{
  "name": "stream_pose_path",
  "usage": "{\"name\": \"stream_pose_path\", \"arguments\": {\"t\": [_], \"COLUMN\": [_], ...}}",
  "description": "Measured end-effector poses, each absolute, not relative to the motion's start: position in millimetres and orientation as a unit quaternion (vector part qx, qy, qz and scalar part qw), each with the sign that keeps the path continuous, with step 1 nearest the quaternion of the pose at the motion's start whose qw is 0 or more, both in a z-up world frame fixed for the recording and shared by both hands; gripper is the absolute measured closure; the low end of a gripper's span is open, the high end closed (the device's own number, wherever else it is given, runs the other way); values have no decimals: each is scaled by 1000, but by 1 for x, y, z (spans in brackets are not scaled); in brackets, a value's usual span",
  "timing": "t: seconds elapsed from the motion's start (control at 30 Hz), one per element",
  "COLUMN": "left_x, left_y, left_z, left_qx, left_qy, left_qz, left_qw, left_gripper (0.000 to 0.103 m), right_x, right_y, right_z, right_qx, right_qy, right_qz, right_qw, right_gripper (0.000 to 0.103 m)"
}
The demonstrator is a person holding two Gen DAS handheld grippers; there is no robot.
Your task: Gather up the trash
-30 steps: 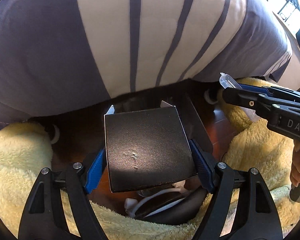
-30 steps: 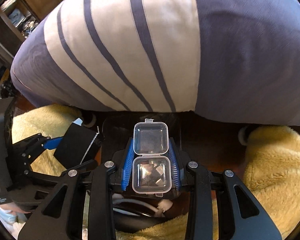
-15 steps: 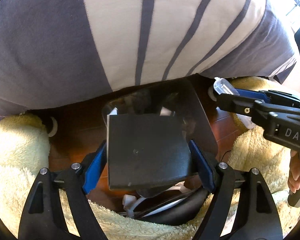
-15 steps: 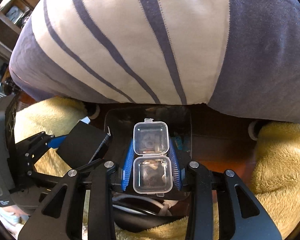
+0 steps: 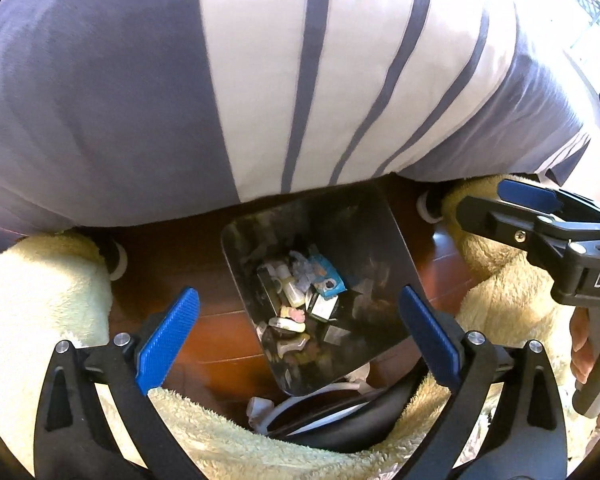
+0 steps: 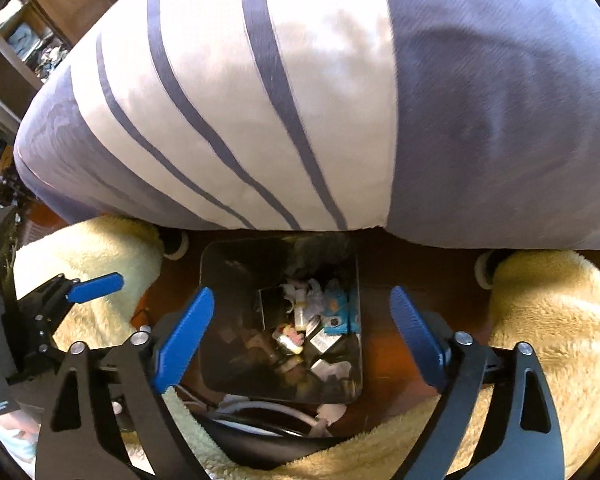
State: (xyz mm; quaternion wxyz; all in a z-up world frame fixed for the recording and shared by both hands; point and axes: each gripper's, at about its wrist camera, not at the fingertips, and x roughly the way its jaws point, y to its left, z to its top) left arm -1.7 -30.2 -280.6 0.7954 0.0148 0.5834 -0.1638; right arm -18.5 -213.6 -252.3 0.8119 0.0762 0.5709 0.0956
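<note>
Left wrist view: my left gripper (image 5: 300, 320) has just been opening and now gapes wide, nothing between its blue pads. My right gripper (image 6: 304, 328) has done likewise. Both hang over the dark rectangular bin (image 5: 384, 240), where mixed wrappers and small bottles (image 5: 300, 292) lie.

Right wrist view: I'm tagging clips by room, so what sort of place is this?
Probably a bedroom at home: striped bedding overhangs a wooden floor, with a fluffy yellow rug and a small bin of trash.
</note>
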Motion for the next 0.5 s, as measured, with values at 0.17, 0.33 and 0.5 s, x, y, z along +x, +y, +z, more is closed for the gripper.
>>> {"name": "stream_pose_path", "arguments": {"t": [0.17,0.33,0.5], "left_x": [-9,-15,-22], "left_y": [-24,-15,-6], "left_z": [-255,-218,-170], "left_qx": [12,15,8], "left_qy": [555,514,458], "left_qz": [-162,-149,-144], "left_qw": [816,845,877], "left_gripper": [8,8,8], "right_x": [-27,-36,-50], "right_y": [-222,-233,-243], "right_z": [-237,-206,-158], "right_qx": [74,62,46], "right_qy": [549,513,454], "right_qz": [78,55,33], "right_qw": [829,855,889], "right_gripper": [8,8,7]}}
